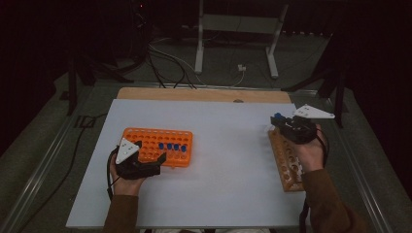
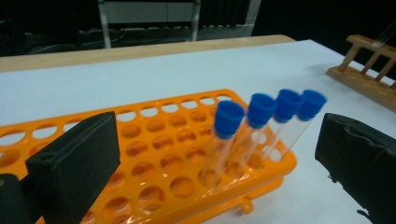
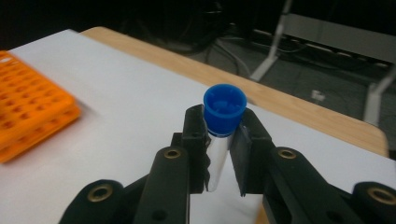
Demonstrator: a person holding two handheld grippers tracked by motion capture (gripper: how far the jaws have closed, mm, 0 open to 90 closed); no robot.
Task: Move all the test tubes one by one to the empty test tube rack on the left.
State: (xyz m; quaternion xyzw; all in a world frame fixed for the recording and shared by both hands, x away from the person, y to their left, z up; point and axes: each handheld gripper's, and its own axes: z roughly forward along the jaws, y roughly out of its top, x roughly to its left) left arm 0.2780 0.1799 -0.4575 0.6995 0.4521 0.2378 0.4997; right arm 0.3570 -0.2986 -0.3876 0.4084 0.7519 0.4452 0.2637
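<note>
Right gripper view, nearest first: the right gripper is clenched on a clear test tube just below its blue cap, the tube upright between the pads with its long axis running straight up. In the high view that gripper hangs above the far end of the wooden rack, which lies along the table's right edge, so the tube is off the table and over the rack.

Left gripper view: the left gripper is released, its jaws spread wide with nothing between them, looking across the near right corner of the orange rack. In the high view it rests at that rack's near edge, left of the table's middle.

Farther on, four blue-capped tubes stand side by side in the orange rack, leaning a little, near its right end. I count five tubes in all: four in the orange rack and one in the right gripper; whether any more sit in the wooden rack I cannot tell. There are two racks and two grippers.

Judging by this, the held tube is bound for the orange rack, which lies well apart across the white table toward the left edge. The right hand carries it; the left is nearer the goal and placed to steady the rack.
</note>
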